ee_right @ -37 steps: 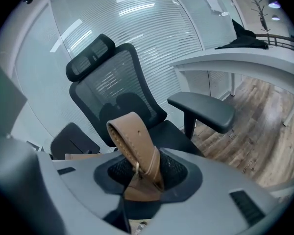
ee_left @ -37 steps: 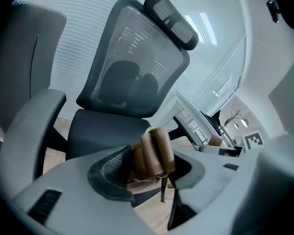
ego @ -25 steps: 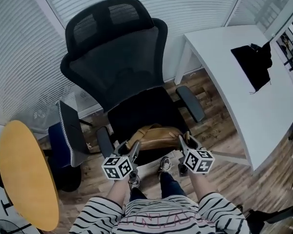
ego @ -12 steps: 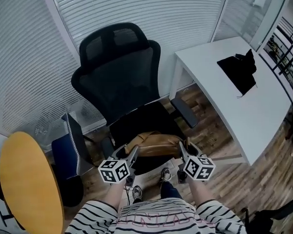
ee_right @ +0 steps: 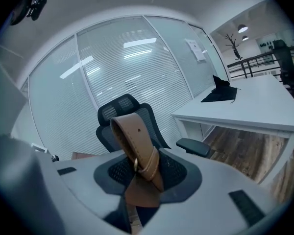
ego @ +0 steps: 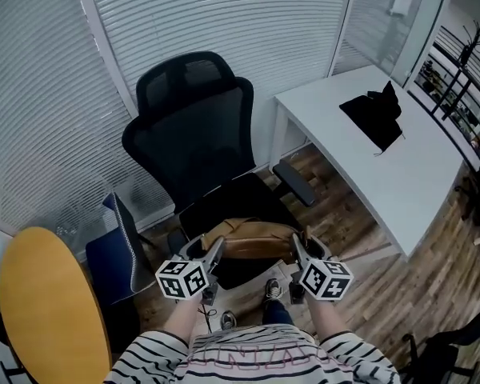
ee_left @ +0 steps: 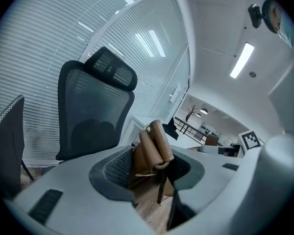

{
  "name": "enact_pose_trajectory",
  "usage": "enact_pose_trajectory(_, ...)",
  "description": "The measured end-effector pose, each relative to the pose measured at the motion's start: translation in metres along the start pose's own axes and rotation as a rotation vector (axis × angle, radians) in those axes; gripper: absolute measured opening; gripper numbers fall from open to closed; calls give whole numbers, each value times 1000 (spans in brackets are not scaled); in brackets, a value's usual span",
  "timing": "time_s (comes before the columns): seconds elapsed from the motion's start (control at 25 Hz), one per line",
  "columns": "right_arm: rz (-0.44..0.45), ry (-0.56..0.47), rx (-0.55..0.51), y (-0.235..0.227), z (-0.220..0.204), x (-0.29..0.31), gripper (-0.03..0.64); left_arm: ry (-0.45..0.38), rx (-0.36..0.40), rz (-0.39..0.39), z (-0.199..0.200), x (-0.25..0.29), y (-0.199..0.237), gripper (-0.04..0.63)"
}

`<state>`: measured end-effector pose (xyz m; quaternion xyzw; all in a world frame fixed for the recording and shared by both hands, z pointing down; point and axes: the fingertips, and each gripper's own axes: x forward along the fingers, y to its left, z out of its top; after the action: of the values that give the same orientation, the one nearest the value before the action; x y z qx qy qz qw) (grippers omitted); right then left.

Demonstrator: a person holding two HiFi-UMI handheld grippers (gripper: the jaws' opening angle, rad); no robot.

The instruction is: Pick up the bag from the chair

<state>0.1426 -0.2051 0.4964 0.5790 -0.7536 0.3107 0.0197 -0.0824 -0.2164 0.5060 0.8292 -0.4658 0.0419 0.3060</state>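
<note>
A tan leather bag (ego: 252,241) hangs between my two grippers, held in front of the seat of the black mesh office chair (ego: 204,142). My left gripper (ego: 216,253) is shut on the bag's left strap end (ee_left: 154,143), which sticks up between its jaws. At the bag's right end my right gripper (ego: 296,248) is shut on the other brown strap (ee_right: 137,153), a loop with a buckle. From the head view the bag sits lifted near the seat's front edge; whether it still touches the seat is unclear.
A white desk (ego: 384,154) with a black cloth (ego: 372,114) stands to the right. A round yellow table (ego: 40,310) is at the lower left, with a dark blue chair (ego: 116,250) beside it. Window blinds (ego: 184,22) run behind the chair. Wooden floor (ego: 360,262) lies below.
The head view has drawn back and up, so the chair looks smaller and farther. Both grippers stay shut on the bag's ends, and the bag sits nearer the seat's front edge.
</note>
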Motion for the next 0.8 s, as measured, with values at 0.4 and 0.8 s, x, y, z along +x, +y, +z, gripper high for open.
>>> enact_pose_trajectory(0.4, -16, -111, 11, 30, 9, -50, 144, -23, 91, -85, 25, -36, -25, 195)
enact_pose_trajectory(0.8, -34, -164, -2, 53, 2, -89, 144, -43, 120, -120, 20, -75, -39, 193)
